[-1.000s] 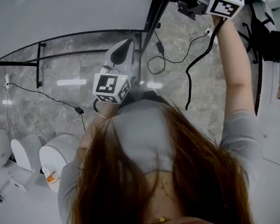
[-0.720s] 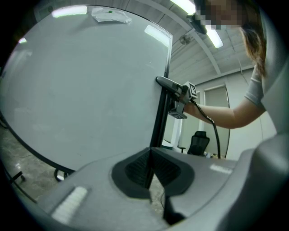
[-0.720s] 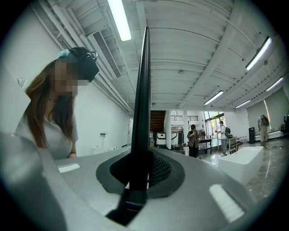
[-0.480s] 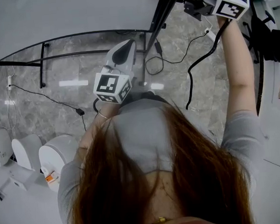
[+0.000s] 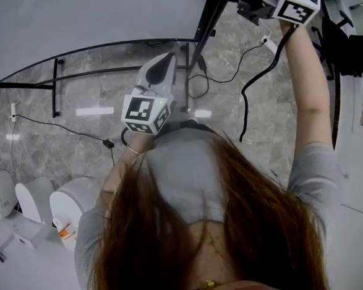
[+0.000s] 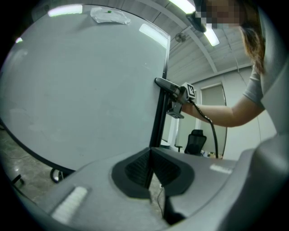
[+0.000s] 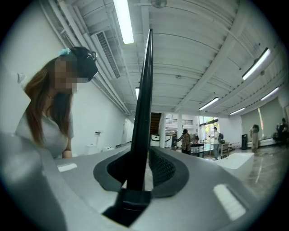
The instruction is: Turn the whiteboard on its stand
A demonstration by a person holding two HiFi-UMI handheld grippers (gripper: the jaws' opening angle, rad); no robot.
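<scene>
Whiteboard [image 6: 81, 90] edge pinched by left fingers [image 6: 137, 168], between just-opening right fingers [image 7: 163, 167]

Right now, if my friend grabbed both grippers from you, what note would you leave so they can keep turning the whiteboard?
Left gripper: tongs shut on the black side edge of the whiteboard.
Right gripper: higher up on the same edge. Its tongs have just been opening. The edge is between them, but a slim gap shows, so don't trust that grip.
Whiteboard: upright on its stand, with both grippers at one side.
Done: both grippers are in place. I can't tell how far the board is turned.
Left: probably close the right tongs firmly, then swing the board round.
</scene>
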